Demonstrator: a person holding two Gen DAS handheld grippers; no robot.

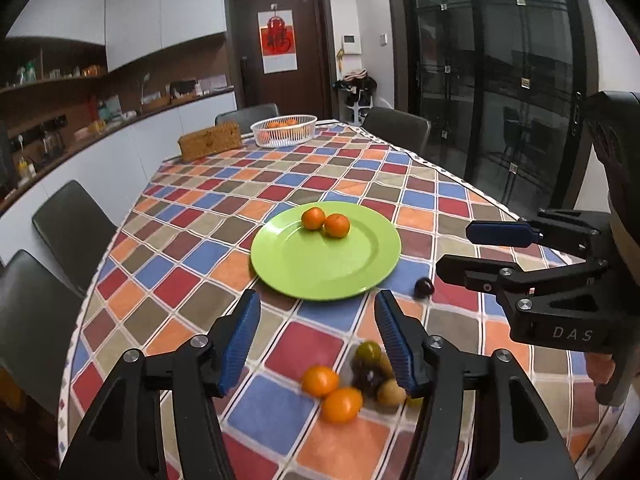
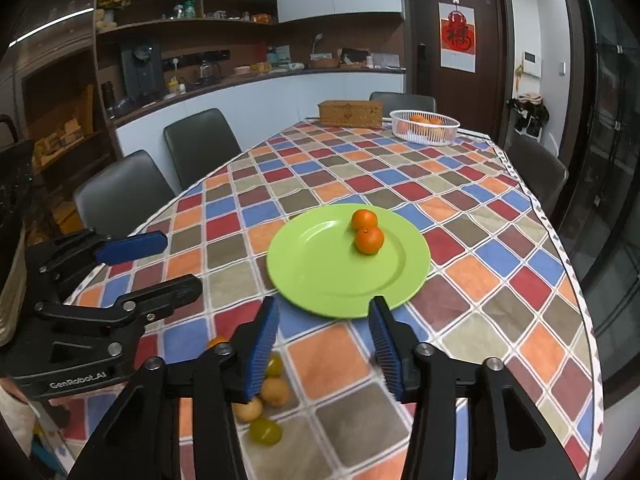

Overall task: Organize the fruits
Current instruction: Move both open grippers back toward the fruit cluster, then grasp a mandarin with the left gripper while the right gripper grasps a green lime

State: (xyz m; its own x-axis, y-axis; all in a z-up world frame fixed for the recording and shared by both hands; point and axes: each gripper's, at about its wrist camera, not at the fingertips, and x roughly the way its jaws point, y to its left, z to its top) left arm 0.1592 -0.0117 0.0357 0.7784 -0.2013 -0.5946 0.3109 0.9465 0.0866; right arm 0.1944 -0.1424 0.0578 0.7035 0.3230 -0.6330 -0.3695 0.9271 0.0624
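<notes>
Two oranges [image 1: 325, 222] sit touching on the far half of a green plate [image 1: 296, 268] in the middle of the checkered worktop [image 1: 192, 216]. Loose fruit [image 1: 352, 376], orange and green pieces among them, lies clustered toward the near edge, and one dark fruit [image 1: 424, 288] rests just beside the plate's rim. The left tongs [image 1: 316, 344] and right tongs [image 2: 324, 350] hang spread above the cloth, nothing between them. A white basket [image 1: 284, 130] of oranges stands at the far end.

Green plate [image 1: 304, 268], orange mandarins [image 1: 325, 221], tablecloth [image 1: 192, 200] checked red, blue, orange and brown, white basket [image 1: 283, 131]
</notes>
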